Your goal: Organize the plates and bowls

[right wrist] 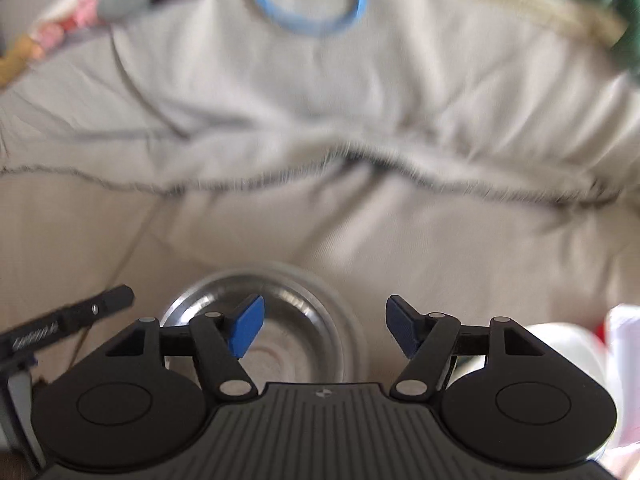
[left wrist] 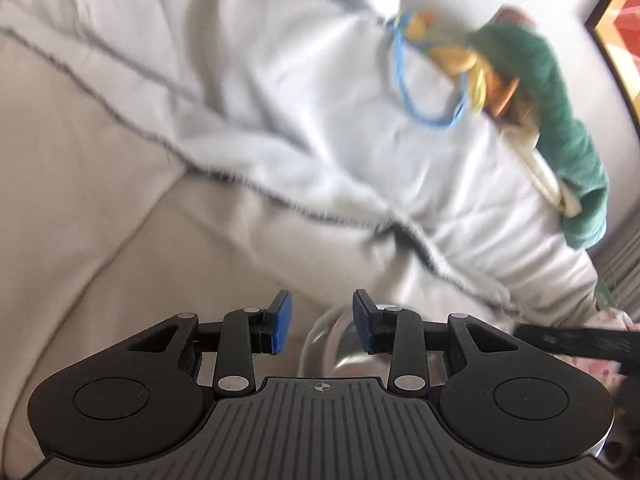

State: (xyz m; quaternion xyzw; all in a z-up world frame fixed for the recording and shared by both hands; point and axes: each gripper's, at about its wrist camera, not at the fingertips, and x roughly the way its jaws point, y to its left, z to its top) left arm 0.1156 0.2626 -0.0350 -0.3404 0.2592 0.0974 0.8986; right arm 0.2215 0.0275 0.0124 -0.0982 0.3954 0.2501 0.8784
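A shiny metal bowl [right wrist: 288, 328] lies on the beige sofa seat, just under and ahead of my right gripper [right wrist: 324, 330], which is open and empty above it. The same bowl shows in the left wrist view [left wrist: 330, 344], below and between the blue pads of my left gripper [left wrist: 322, 326], which is open with a narrower gap and holds nothing. The other gripper's black finger shows at the left edge of the right wrist view [right wrist: 68, 324] and at the right edge of the left wrist view [left wrist: 576, 338]. Both views are blurred.
A pale grey blanket [left wrist: 320, 120] with a dark fringe covers the sofa back. A green cloth [left wrist: 560, 128], a blue cord loop [right wrist: 308, 8] and colourful toys lie on it. A white object [right wrist: 568, 340] sits at the right. A framed picture [left wrist: 620, 28] hangs on the wall.
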